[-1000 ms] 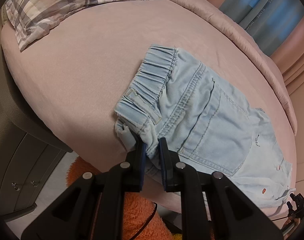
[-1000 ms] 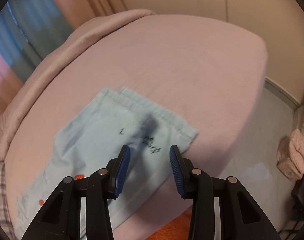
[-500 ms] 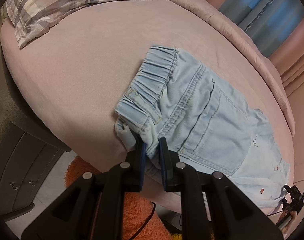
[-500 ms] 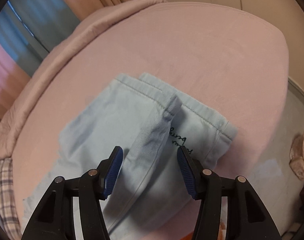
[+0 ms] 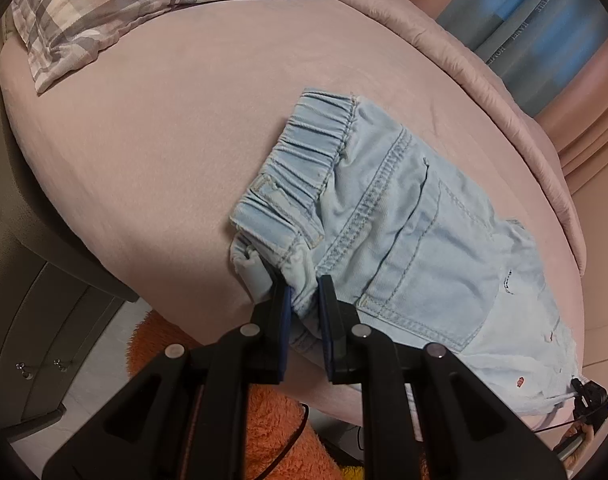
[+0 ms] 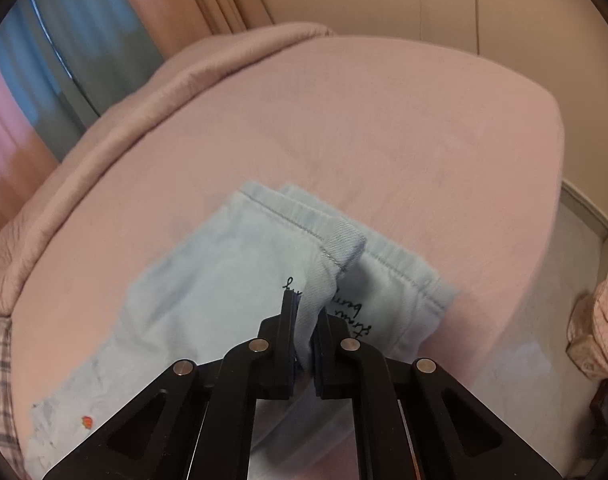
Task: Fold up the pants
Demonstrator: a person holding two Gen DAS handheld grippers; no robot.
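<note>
Two grips now on your pants (image 5: pixel 403 220) lying on the bed (image 5: pixel 164 120): right gripper (image 6: pixel 304 320) jaws newly pinch the hem end, left gripper (image 5: pixel 302 300) jaws pinch the waistband end, ready to fold.

Your pants (image 5: pixel 407 216) are pale denim, soft, matt, with raised stitching and a ribbed elastic waistband (image 5: pixel 304 160). Under them the sheet (image 5: pixel 164 120) is matt pink cloth, smooth. Pillow (image 5: pixel 116 4): woven plaid. Your left gripper (image 5: pixel 304 296) is matt black plastic, with ridged blue pads (image 5: pixel 286 320) and shiny metal rivets (image 5: pixel 250 329). Rug (image 5: pixel 280 436): shaggy orange pile.
</note>
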